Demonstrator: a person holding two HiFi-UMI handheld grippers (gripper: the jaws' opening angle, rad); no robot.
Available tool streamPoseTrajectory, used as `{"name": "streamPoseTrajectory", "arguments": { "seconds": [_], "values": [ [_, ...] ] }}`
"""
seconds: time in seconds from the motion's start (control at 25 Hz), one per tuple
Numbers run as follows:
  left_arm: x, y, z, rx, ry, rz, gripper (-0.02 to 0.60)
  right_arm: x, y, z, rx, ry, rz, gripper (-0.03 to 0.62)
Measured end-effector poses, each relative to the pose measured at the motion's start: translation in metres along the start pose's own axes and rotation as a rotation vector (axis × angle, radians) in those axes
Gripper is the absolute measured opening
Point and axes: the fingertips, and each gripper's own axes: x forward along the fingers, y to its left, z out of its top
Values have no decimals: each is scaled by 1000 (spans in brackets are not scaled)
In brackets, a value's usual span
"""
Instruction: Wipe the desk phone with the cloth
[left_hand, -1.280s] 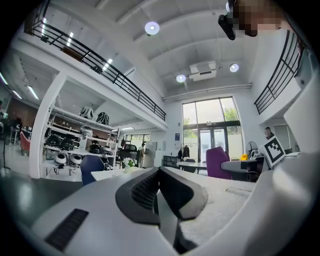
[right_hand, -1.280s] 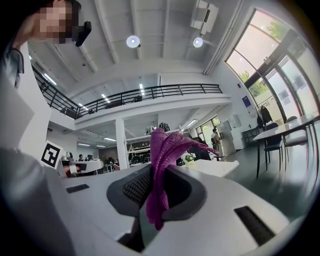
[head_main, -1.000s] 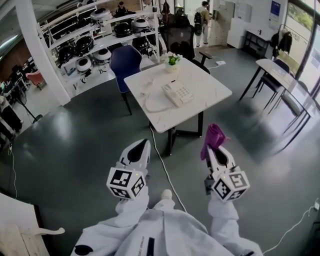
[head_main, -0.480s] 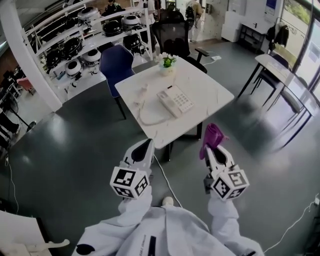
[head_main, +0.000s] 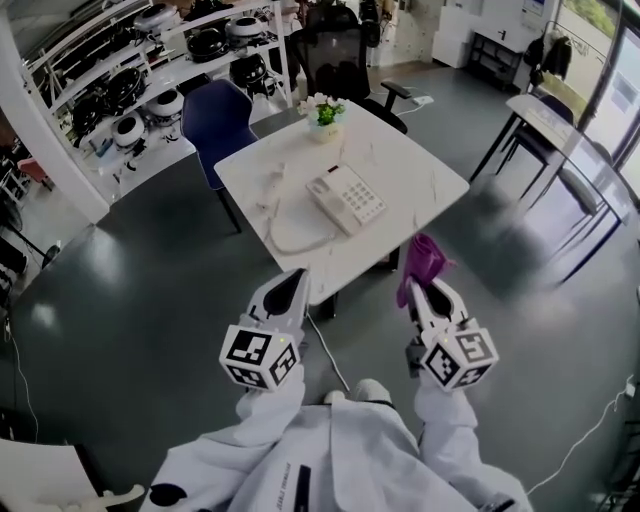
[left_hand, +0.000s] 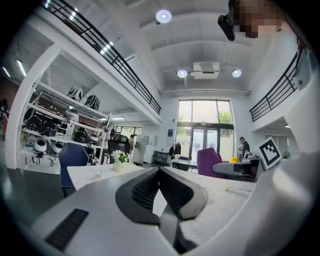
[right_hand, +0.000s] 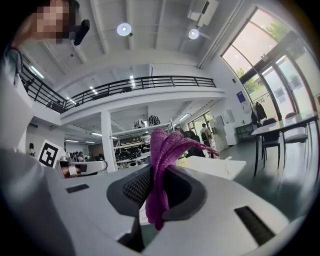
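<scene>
I'm clamping the cloth (head_main: 422, 262) in my right gripper (head_main: 424, 288), left gripper (head_main: 292, 282) closed empty, probably risking shoving the unbraced desk phone (head_main: 345, 198).

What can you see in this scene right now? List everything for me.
table: 1, white, centre
phone: 1, white, on the table
cord: 1, white, looped on the table beside the phone
flowers: 1 pot, white and green, table's far corner
blue chair: 1, behind the table
black chair: 1, behind the table
shelf: 1, white, far left, holding round black and white items
side table: 1, pale, far right
cable: 1, white, on the floor
cloth: 1, purple, in the right gripper's jaws
left gripper: white, jaws shut, empty
right gripper: white, jaws shut on the cloth
</scene>
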Motion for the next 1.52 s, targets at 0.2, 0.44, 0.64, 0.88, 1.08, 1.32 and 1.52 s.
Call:
{"name": "streamPoseTrajectory", "arguments": {
  "seconds": [0.2, 0.44, 0.64, 0.88, 1.08, 1.32, 1.52],
  "values": [
    [11, 9, -4, -16, 1, -1, -2, 10, -12, -1, 0, 8, -18, 37],
    [26, 19, -4, -36, 14, 15, -2, 32, -14, 1, 9, 23, -4, 37],
    [49, 37, -9, -47, 24, 58, -2, 67, -30, -3, 19, 46, 39, 38],
    [88, 59, -14, -78, 34, 129, -2, 128, -52, 3, 19, 78, 122, 38],
    [122, 76, -23, -156, 32, 199, -2, 181, -70, 8, 9, 106, 205, 38],
    [157, 88, -29, -191, 37, 277, -2, 234, -85, 13, -8, 148, 306, 38],
    [177, 98, -36, -227, 30, 350, -2, 267, -100, 7, -13, 190, 375, 37]
  ]
}}
